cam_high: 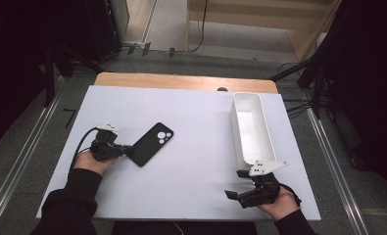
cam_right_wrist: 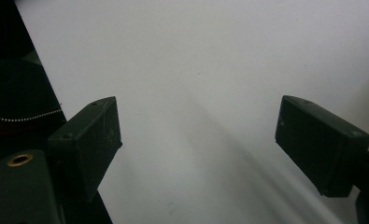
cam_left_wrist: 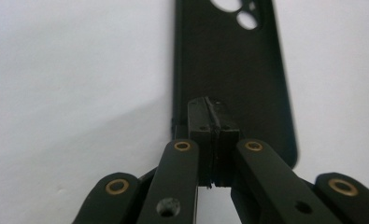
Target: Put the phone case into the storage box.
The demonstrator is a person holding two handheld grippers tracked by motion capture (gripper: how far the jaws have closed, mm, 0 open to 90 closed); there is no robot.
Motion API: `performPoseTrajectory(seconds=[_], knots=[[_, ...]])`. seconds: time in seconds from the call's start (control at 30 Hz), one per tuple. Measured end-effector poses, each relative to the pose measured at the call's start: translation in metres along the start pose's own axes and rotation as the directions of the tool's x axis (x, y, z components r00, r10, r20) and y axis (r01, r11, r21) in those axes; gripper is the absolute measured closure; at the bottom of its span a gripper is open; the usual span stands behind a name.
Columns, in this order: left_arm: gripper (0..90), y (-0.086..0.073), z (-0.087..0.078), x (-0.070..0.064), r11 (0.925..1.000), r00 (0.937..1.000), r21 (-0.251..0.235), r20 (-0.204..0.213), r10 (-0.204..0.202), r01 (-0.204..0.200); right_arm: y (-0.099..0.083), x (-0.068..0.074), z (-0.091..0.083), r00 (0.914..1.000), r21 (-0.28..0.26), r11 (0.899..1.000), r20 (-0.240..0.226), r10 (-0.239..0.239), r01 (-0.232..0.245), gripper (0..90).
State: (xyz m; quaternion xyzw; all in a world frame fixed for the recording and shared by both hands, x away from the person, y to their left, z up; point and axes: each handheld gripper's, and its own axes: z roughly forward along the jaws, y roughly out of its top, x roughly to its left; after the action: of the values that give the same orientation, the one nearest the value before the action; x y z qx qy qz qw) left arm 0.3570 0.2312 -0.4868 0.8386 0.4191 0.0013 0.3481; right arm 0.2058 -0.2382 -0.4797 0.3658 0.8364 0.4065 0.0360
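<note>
- The black phone case (cam_high: 151, 143) is seen lying flat on the white table (cam_high: 191, 161), left of the middle, with its camera cut-outs turned toward the far right and its near end pointing at the person's left hand (cam_high: 89, 162).
- The left tongs (cam_high: 128, 149) are held low at the near end of the phone case; in the left gripper view the left tongs (cam_left_wrist: 213, 122) are seen pressed together, with the case's near edge (cam_left_wrist: 229, 60) pinched between the jaws.
- The case is still supported by the table along its length; whether its gripped end is raised off the surface cannot be told.
- The right tongs (cam_high: 234, 184) are held by the right hand (cam_high: 279, 203) near the front right of the table, pointing left, with their jaws spread wide.
- In the right gripper view the right tongs (cam_right_wrist: 198, 140) are shown with a broad gap between the jaws, and bare white table is seen in that gap.
- A white oblong tray (cam_high: 240, 132) is placed along the right side of the table, just beyond the right tongs and well apart from the phone case.
- A grey three-cornered plate is carried on top of each gripper.
</note>
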Motion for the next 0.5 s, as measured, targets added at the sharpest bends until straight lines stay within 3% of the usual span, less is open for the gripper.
performPoseTrajectory(seconds=[0.27, 0.4, 0.43, 0.5], knots=[[71.7, 0.002, -0.011, -0.009, 0.9948, 0.9957, -0.089, 0.074, 0.056, -0.049, 0.000, 0.000, 0.000, 1.0000, -0.001, 1.000, -0.002, 0.002, -0.002, 12.8], [57.0, 0.003, -0.017, -0.012, 0.9903, 0.9918, -0.133, 0.116, 0.054, -0.039, 0.000, 0.000, 0.000, 1.0000, 0.000, 1.000, 0.000, -0.001, 0.001, 12.8], [57.0, 0.003, -0.017, -0.013, 0.9894, 0.9909, -0.139, 0.121, 0.060, -0.043, 0.000, 0.000, 0.000, 1.0000, 0.000, 1.000, 0.000, -0.001, 0.001, 12.8], [41.8, 0.003, -0.018, -0.015, 0.9877, 0.9890, -0.144, 0.124, 0.080, -0.062, 0.000, 0.000, 0.000, 1.0000, 0.000, 1.000, 0.000, 0.001, -0.001, 12.8]])
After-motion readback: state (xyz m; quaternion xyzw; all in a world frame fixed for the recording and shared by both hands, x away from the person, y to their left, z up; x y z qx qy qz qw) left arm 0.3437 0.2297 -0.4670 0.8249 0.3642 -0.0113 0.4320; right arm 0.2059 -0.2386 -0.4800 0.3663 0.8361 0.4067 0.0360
